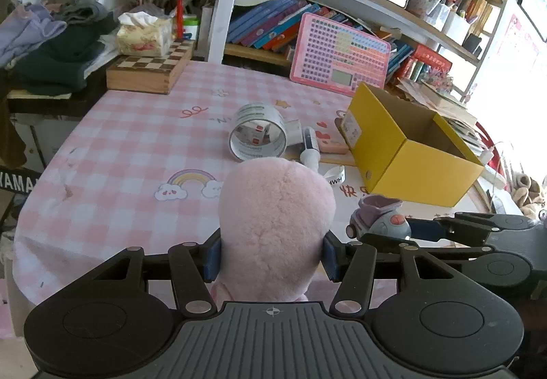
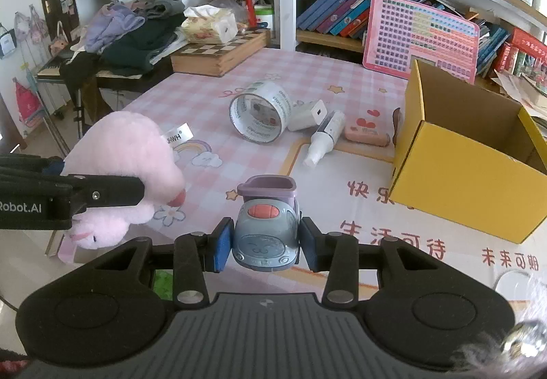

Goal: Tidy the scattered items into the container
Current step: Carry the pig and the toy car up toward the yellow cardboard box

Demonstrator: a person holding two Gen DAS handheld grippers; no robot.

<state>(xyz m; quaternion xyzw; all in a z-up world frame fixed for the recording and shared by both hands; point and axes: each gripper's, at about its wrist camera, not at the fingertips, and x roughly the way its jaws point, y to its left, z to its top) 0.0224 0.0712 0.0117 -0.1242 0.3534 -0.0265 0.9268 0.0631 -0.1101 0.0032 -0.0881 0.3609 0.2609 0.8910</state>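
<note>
Above the pink table (image 2: pixel 212 81), the left gripper (image 1: pixel 271 257) squeezes a pink plush toy (image 1: pixel 275 225), the right gripper (image 2: pixel 264 244) squeezes a toy car (image 2: pixel 265 235), and the yellow box (image 2: pixel 471 174) looks empty, with the tape roll (image 2: pixel 261 116) left.

Bright daylight, blown-out glare at right, fisheye-warped edges

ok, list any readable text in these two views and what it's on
"Robot.AI": left gripper body.
"HWH": white tag on the pink plush toy.
"YAMA", cut off: black object at the table's left edge.
"快乐", "生活可待", "未来可期": tablecloth.
Tape roll, spray bottle, book spines: unreadable.
</note>
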